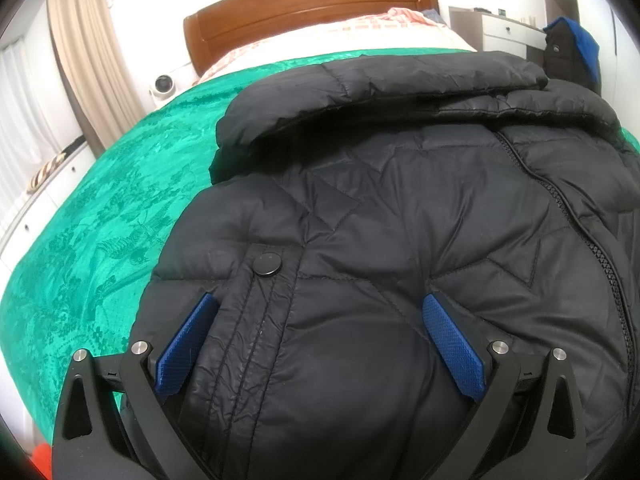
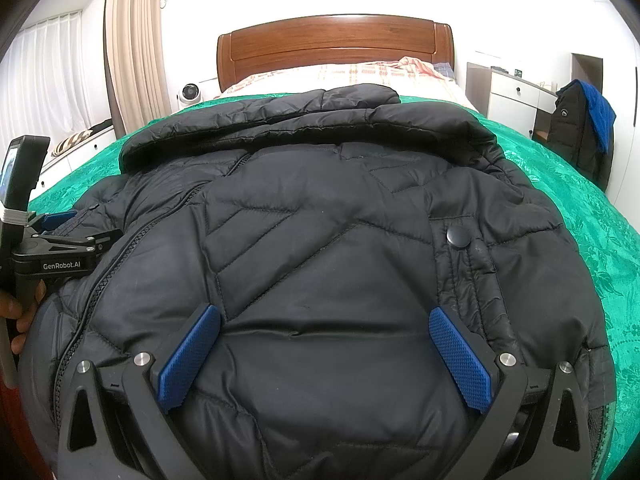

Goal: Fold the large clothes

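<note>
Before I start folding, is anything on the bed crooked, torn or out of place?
Nothing stands out. The black puffer jacket lies front up on the green bedspread, zipper closed, no tears visible. Its hood is bunched toward the headboard. Both the left gripper and right gripper are open over it.

The black jacket (image 1: 380, 240) is being cut off by the lower and right frame edges in the left wrist view. Its hem is being hidden behind the left gripper (image 1: 320, 340). In the right wrist view, the hem is being hidden behind the right gripper (image 2: 324, 352); the small items on the white dresser (image 2: 516, 92) at upper right are too small to be identified.
</note>
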